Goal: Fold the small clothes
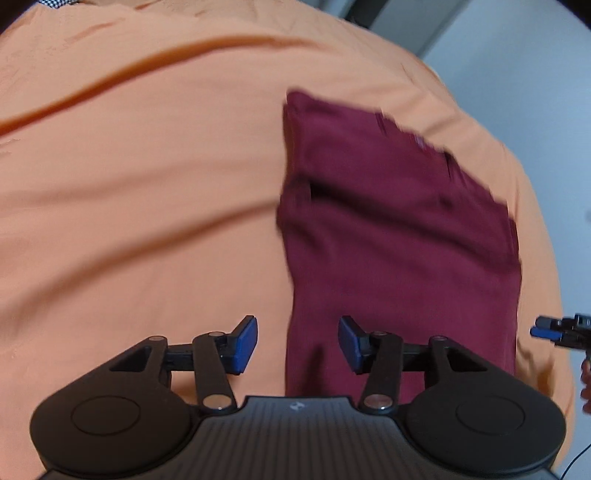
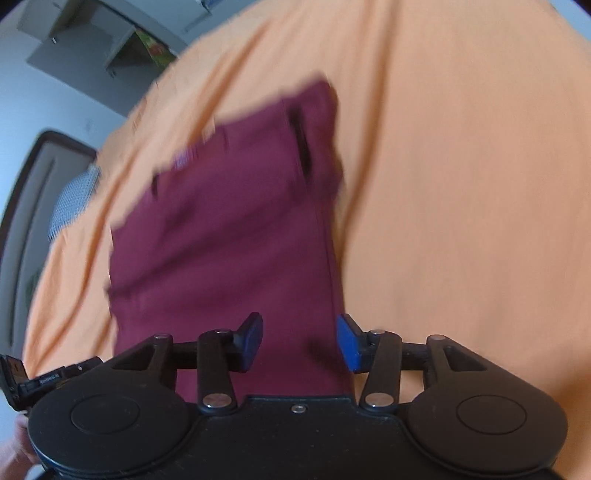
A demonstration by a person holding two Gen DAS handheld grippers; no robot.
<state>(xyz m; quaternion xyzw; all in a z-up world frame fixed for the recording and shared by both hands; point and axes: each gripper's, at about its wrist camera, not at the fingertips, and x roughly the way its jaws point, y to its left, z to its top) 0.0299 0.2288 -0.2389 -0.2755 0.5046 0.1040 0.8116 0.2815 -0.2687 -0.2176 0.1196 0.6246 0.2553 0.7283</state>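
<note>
A maroon garment [image 1: 399, 236] lies folded into a long strip on the orange sheet [image 1: 147, 184]. My left gripper [image 1: 298, 343] is open above the strip's near left edge, with nothing between its blue pads. In the right wrist view the same maroon garment [image 2: 229, 229] runs away from me, and my right gripper [image 2: 300, 341] stands open over its near right edge, holding nothing. The right gripper [image 1: 561, 330] shows at the right edge of the left wrist view, and the left gripper [image 2: 51, 376] at the lower left of the right wrist view. Both views are blurred.
The orange sheet [image 2: 461, 184] covers a bed and spreads wide to either side of the garment. Beyond its edge lie a pale floor [image 1: 517, 44], grey furniture [image 2: 92, 33] and a dark-framed panel [image 2: 33, 206]. A hand [image 1: 586, 384] shows at the right edge.
</note>
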